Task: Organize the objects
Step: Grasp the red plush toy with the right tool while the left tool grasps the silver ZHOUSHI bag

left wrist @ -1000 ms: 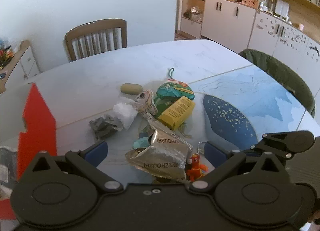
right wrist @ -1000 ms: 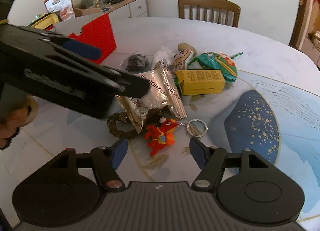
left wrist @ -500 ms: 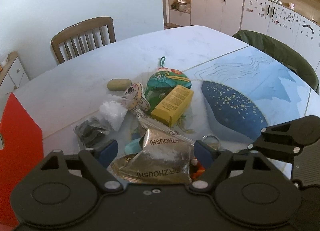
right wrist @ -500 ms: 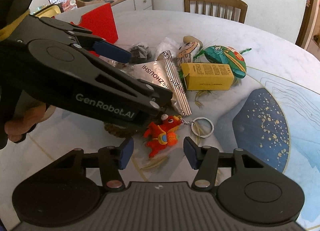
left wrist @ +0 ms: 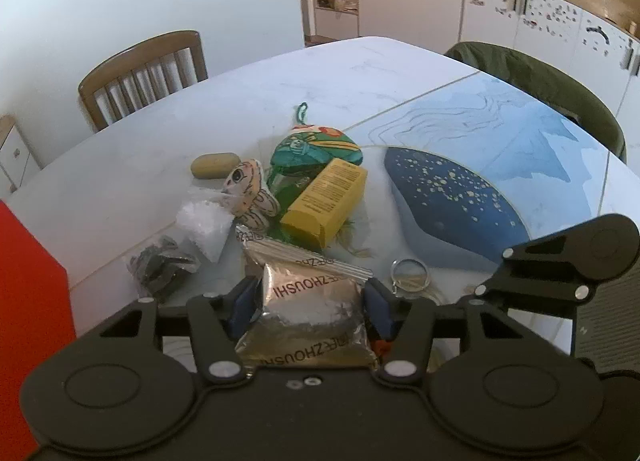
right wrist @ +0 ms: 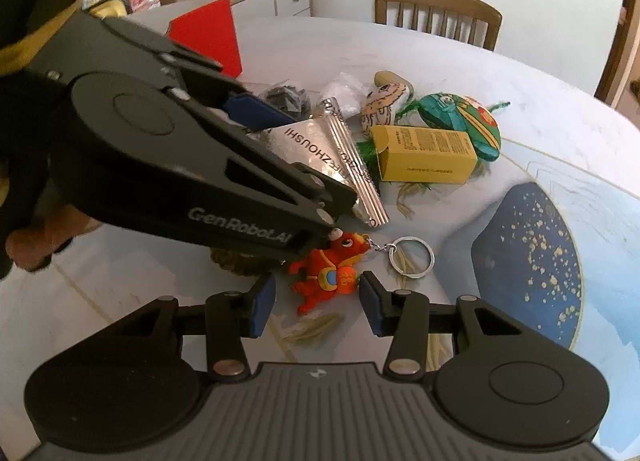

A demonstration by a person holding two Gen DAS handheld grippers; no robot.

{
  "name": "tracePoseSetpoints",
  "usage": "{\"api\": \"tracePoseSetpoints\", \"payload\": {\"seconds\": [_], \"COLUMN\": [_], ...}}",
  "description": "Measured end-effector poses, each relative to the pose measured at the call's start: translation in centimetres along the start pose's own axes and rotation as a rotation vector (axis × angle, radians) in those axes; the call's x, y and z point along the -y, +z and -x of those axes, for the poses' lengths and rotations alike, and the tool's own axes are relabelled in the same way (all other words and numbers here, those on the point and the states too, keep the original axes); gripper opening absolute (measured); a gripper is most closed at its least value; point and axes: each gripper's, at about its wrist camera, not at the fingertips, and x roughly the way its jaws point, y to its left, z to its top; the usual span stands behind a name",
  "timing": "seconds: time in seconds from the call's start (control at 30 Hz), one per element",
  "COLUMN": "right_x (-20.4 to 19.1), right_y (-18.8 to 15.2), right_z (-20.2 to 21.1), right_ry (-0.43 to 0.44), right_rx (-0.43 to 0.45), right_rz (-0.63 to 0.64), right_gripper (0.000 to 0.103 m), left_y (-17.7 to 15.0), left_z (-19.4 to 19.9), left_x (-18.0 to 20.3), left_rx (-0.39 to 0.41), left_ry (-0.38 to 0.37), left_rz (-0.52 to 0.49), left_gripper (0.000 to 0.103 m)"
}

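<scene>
Taking the yellow box point(left wrist: 326, 203) as the landmark, there is one of it on the table point(left wrist: 320, 73). Behind it lies one green embroidered pouch point(left wrist: 316, 149), and beside that one cream plush figure point(left wrist: 248, 191) and one tan oval stone point(left wrist: 214, 165). Left of the box sit two small clear bags: one of white crystals point(left wrist: 206, 223), one of dark pieces point(left wrist: 162, 265). In front of the box there is one silver foil packet point(left wrist: 310, 305). Nearer than the box lie one red dragon keychain point(right wrist: 330, 271) with one metal ring point(right wrist: 412, 257), and one brown woven ring point(right wrist: 240, 263), mostly hidden. Two wooden chairs cannot be confirmed; one point(left wrist: 144, 75) shows beyond the box, plus one green-draped seat point(left wrist: 536, 81). One red container point(right wrist: 206, 37) stands far left. Two grippers are in view: left gripper point(left wrist: 310, 301), right gripper point(right wrist: 316, 303).
</scene>
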Motion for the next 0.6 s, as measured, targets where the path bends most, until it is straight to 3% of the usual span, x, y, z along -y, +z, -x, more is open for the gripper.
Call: {"api": "tracePoseSetpoints", "payload": {"seconds": [0.1, 0.17, 0.6], "right_x": [-0.1, -0.1, 0.2], "right_y": [-0.1, 0.0, 0.1], "right_z": [-0.1, -0.1, 1.6], "right_ry": [-0.008, -0.011, 0.004], "right_rx": [0.001, 0.001, 0.025], "right_rz": [0.009, 0.002, -0.060], "right_gripper": [0.044, 0.036, 0.036], "left_y": [0.1, 0.1, -0.1], "left_z": [-0.1, -0.1, 0.8], "left_x": [0.1, 0.2, -1.3], "left_rx": [-0.006, -0.006, 0.003], "left_ry": [-0.001, 0.005, -0.004], "left_rz": [-0.010, -0.013, 0.086], "left_gripper": [0.053, 0.050, 0.043]}}
